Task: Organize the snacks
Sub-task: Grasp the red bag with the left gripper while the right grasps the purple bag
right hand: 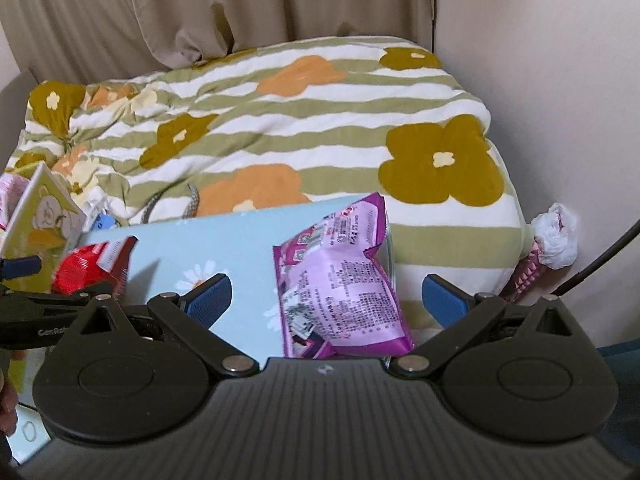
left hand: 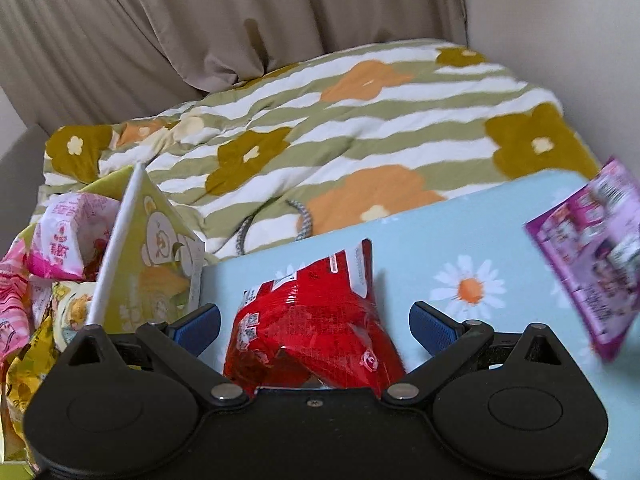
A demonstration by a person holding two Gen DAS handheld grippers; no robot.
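Observation:
A red snack packet lies on the light blue daisy-print board, between the open jaws of my left gripper; the blue pads stand clear of its sides. A purple snack packet lies on the same board between the open jaws of my right gripper, its pads apart from it. The purple packet also shows at the right edge of the left wrist view, and the red packet at the left of the right wrist view.
A yellow-green bag with a bear print stands left of the board, holding pink and yellow snack packets. A striped flower quilt lies behind, curtain and wall beyond. A white plastic bag and a black cable are at the right.

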